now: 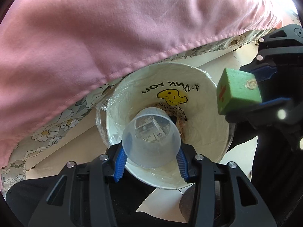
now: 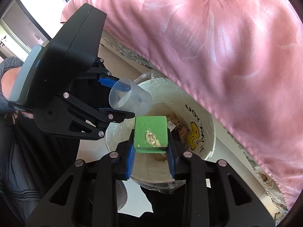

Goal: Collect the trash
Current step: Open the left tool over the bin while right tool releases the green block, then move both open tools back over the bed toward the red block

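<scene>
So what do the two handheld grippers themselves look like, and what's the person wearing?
Both the left gripper and right gripper are matte black plastic linkages with silver round rivets and blue ribbed finger pads. The left one has a boxy black housing and a grey ribbed handle. The person wears a dark zipped jacket.

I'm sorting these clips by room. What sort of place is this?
Probably a bedroom in a home: a pink quilt hangs over a flower-print sheet, and a lined white bin stands on the floor beside the bed.
</scene>
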{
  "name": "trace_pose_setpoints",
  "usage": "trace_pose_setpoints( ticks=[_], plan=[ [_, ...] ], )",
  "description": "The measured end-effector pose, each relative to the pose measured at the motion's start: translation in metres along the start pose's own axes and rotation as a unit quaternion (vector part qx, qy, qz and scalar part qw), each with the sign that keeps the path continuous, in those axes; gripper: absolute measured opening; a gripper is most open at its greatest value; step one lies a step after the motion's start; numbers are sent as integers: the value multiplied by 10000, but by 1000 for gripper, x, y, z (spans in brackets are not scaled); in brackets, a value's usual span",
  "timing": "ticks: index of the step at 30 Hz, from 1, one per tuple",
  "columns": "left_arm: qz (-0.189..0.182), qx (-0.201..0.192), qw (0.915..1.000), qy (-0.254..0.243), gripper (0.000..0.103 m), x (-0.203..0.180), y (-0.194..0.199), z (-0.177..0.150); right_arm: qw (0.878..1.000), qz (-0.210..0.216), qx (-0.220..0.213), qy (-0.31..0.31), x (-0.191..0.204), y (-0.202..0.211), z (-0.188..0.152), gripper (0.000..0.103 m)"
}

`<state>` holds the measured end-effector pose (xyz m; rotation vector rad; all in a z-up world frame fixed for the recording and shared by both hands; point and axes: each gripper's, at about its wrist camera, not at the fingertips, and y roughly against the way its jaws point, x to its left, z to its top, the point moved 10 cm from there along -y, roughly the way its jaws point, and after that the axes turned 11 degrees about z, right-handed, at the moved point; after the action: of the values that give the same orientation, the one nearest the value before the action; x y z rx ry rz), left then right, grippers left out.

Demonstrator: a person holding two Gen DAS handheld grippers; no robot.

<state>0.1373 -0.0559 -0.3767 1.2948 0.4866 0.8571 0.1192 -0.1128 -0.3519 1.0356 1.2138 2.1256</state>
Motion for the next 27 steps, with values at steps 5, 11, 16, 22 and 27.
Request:
trace_pose_setpoints(
  ticks=[5,11,16,22,27],
  plan=[
    [24,55,10000,-66,48,-7,-5,5,9999,56,11,-118,-8,-2,6,31],
    [14,191,9998,-82,69,-11,-17,5,9992,-90,-133,-374,-22,7,11,74],
    [-14,177,9998,-88,97,-17,-18,6,9985,-73,-243,-484,-23,13,12,92],
    [-26,266,9995,-139,99,-17,-22,5,9987,-47,-179,-467,-21,12,12,96],
    [14,256,9996,-121,99,-21,-27,4,9987,-40,-187,-481,-19,12,2,96]
  ],
)
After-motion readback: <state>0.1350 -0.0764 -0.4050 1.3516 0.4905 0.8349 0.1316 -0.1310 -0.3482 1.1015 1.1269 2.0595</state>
